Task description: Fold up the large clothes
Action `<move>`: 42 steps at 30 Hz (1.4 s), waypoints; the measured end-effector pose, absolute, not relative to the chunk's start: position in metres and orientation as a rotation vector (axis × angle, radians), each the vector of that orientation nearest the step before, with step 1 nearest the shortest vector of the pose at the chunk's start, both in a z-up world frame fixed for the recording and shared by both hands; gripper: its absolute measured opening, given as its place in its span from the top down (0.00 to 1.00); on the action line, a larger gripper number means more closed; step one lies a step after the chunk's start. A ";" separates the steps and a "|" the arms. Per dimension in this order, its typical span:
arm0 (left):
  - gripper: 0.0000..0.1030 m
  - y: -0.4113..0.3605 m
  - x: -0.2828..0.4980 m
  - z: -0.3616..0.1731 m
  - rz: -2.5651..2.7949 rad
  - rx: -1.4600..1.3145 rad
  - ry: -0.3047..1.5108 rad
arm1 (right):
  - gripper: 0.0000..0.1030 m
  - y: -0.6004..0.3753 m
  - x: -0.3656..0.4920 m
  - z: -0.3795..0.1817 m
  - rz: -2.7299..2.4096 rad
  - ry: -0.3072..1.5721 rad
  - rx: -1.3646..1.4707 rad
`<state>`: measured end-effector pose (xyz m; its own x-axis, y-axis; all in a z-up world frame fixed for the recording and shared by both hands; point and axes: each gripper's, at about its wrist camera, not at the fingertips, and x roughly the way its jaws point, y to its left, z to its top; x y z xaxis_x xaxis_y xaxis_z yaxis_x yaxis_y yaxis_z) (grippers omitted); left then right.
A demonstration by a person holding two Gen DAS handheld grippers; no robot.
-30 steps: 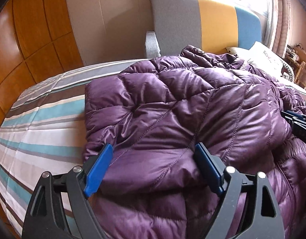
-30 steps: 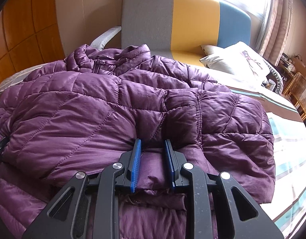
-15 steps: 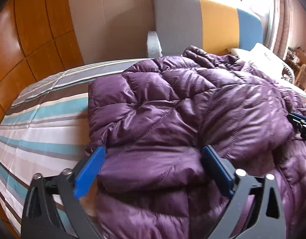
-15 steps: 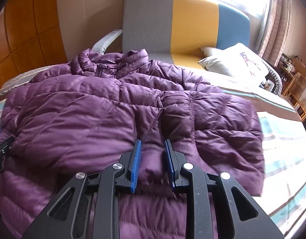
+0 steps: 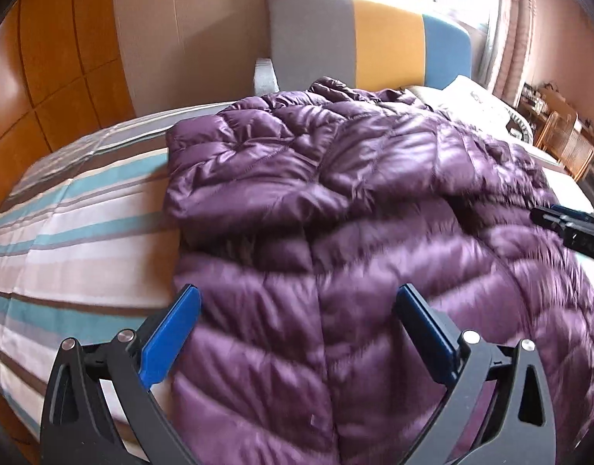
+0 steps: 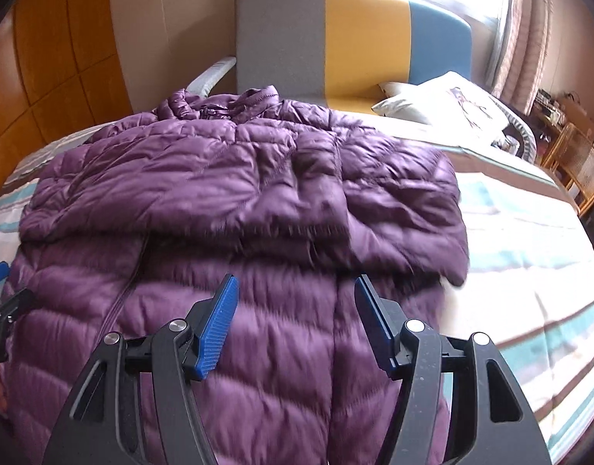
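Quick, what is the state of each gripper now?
Left gripper: open, holding nothing, above the jacket.
Right gripper: jaws opening, nothing gripped, jacket below.

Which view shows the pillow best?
The right wrist view: the pillow lies whole and sharp beside the jacket. In the left wrist view only a blurred strip of it shows past the jacket.

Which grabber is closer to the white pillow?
Right. The right gripper is over the jacket on the pillow's side of the bed. The left gripper is over the jacket's far edge, farther from the pillow.
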<state>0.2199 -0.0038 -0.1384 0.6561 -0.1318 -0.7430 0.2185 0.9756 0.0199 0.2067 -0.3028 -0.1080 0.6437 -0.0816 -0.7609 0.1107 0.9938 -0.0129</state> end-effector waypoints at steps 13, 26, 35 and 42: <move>0.02 0.048 0.169 -0.132 -0.197 0.092 0.804 | 0.40 -0.337 0.109 -0.088 -0.104 0.838 0.030; 0.19 0.097 0.118 -0.147 -0.264 0.022 0.886 | 0.44 -0.372 0.021 -0.114 -0.082 0.924 0.152; 0.28 0.097 0.084 -0.159 -0.318 0.066 0.926 | 0.44 -0.387 -0.005 -0.137 -0.085 0.986 0.207; 0.48 0.097 0.070 -0.161 -0.357 0.084 0.949 | 0.47 -0.387 -0.018 -0.144 -0.058 1.012 0.202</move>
<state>0.0695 0.0970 -0.1611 0.5290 -0.2624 -0.8071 0.3352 0.9383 -0.0854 -0.0175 -0.3871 -0.1436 0.5301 0.0451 -0.8468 0.1421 0.9797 0.1412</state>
